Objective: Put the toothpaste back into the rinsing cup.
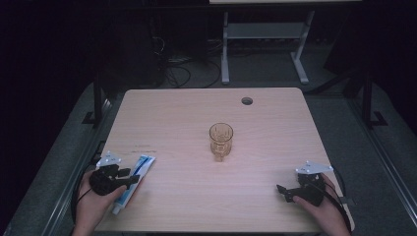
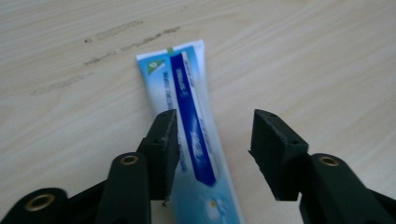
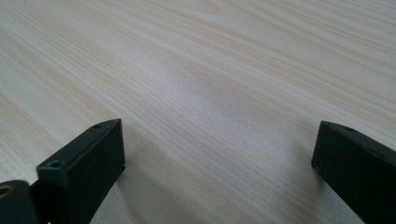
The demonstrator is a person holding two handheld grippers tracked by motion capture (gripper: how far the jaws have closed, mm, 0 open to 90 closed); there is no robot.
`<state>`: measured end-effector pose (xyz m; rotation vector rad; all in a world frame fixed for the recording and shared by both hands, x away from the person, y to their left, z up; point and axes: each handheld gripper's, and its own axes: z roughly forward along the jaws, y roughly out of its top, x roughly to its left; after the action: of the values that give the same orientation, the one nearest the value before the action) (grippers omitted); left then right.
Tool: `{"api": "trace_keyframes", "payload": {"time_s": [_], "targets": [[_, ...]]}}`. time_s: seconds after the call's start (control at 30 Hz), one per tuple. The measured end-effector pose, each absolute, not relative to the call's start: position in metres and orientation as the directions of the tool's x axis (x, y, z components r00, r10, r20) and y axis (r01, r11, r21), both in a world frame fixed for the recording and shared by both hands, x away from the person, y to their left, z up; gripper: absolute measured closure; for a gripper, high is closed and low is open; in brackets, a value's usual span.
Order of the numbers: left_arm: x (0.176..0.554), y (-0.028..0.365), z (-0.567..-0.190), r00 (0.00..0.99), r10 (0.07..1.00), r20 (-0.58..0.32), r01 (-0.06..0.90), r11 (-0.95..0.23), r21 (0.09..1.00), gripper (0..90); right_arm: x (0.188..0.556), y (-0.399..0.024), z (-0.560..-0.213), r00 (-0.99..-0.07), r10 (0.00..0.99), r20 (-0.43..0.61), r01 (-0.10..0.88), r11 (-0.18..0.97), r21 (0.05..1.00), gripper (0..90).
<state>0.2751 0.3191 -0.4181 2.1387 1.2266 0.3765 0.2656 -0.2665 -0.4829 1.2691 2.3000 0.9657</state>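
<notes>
Left gripper [image 2: 212, 151]: jaws spread, straddling a blue-and-white plastic toothpaste tube [image 2: 194, 135] lying flat on the pale wooden table [image 1: 275, 128]. The tube runs from 6 toward 12 o'clock between the jaws, close against the left-hand one, well apart from the other. Flat crimped end points to 12 o'clock. Right gripper [image 3: 217, 163]: jaws wide apart over bare wood at the table's 4 o'clock edge. Amber ribbed drinking glass [image 1: 221, 140] stands upright at centre.

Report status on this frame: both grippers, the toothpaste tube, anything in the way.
Left gripper open, jaws straddling toothpaste tube, no squeeze yet. Right gripper open over bare table. Glass mid-table, clear of both.
</notes>
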Motion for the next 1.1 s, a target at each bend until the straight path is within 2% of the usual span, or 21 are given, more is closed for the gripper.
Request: {"api": "trace_keyframes", "payload": {"time_s": [0.17,0.6,0.97,1.1], "targets": [[0.292,0.317,-0.420,0.513,0.857,-0.056,0.671,-0.360,0.648,42.9,0.266,-0.266,-0.483,-0.543,0.839,0.027,0.607,0.370,0.703,1.8],[0.329,0.304,-0.446,0.493,0.870,-0.019,0.722,-0.397,0.567,37.2,0.266,-0.266,-0.483,-0.543,0.840,0.027,0.607,0.370,0.703,1.8],[0.328,0.298,-0.451,0.491,0.871,0.015,0.723,-0.418,0.550,40.3,0.266,-0.266,-0.483,-0.543,0.839,0.027,0.607,0.370,0.703,1.8],[0.326,0.296,-0.451,0.491,0.871,0.014,0.724,-0.417,0.550,45.0,0.266,-0.266,-0.483,-0.543,0.840,0.027,0.607,0.370,0.703,1.8]]}}
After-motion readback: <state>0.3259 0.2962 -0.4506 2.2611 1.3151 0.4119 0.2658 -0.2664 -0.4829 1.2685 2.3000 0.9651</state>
